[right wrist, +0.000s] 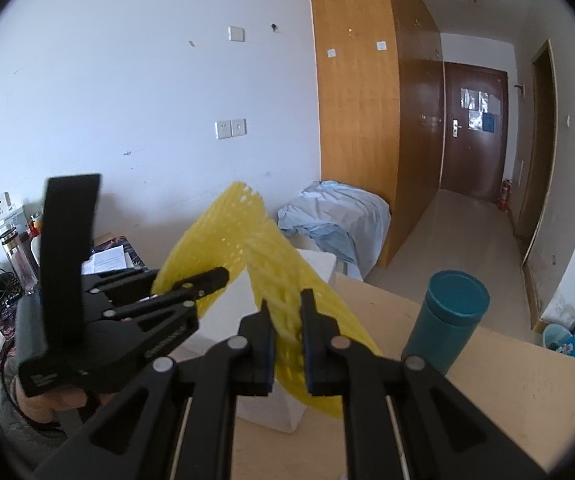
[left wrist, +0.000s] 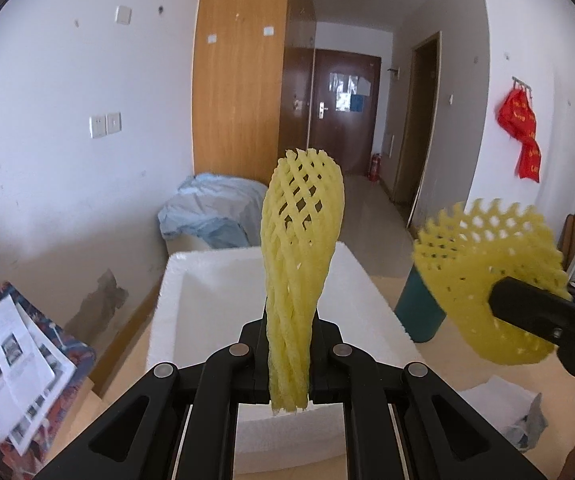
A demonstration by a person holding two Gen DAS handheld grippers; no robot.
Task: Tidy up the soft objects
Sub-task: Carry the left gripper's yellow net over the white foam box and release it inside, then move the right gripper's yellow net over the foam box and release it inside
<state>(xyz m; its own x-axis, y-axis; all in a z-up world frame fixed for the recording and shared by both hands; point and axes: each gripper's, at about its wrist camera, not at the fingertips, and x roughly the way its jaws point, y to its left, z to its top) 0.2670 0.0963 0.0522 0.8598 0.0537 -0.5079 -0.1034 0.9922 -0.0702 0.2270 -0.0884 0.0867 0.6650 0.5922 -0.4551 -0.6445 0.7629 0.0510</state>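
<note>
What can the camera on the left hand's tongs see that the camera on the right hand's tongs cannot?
Only the left view shows a red cloth hanging on the wall. Only the right view shows drink bottles and cables at far left, and the hand carrying the left tongs. Both show two yellow foam nets, each clamped in shut tongs, the white foam box, the teal cup, and the hallway door.

no text is showing clearly enough to read; the gold writing on the red hanging (left wrist: 521, 132) is staying too small.
</note>
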